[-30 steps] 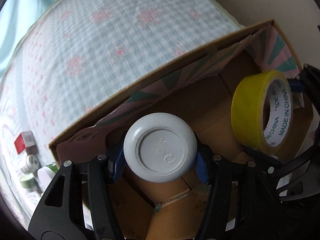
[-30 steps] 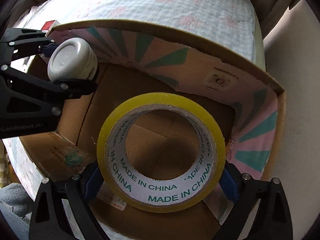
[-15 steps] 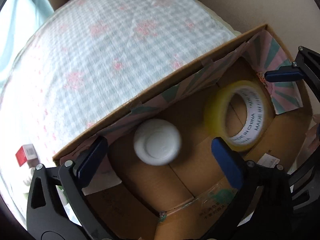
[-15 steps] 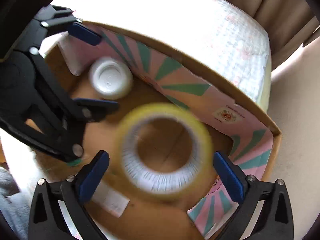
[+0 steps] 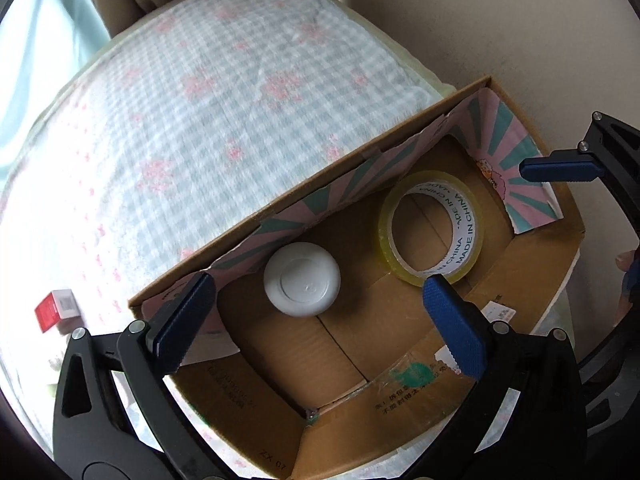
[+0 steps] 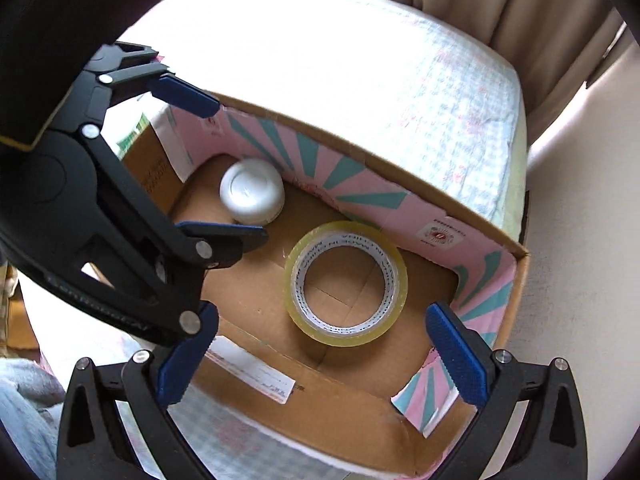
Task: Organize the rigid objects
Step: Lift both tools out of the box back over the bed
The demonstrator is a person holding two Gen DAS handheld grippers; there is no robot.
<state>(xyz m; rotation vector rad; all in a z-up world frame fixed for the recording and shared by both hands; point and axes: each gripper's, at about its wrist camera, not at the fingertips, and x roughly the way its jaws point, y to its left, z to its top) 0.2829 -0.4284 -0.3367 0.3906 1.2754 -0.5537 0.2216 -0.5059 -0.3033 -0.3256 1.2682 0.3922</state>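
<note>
A white round jar (image 5: 302, 279) lies on the floor of an open cardboard box (image 5: 360, 404), near its pink-and-teal lined far wall. A yellow tape roll (image 5: 431, 227) lies flat to its right. Both show in the right wrist view too: the jar (image 6: 252, 191) and the tape roll (image 6: 346, 283). My left gripper (image 5: 320, 324) is open and empty above the jar. My right gripper (image 6: 320, 354) is open and empty above the tape roll. The left gripper also shows in the right wrist view (image 6: 212, 168).
The box sits on a bed with a checked, pink-flowered cover (image 5: 208, 120). A small red and white carton (image 5: 56, 309) lies on the cover left of the box. A beige wall (image 5: 500, 20) and curtains (image 6: 500, 8) stand behind.
Both grippers opened and let go: the jar and the tape roll dropped to the box floor. Both grippers then rose away from the box.
</note>
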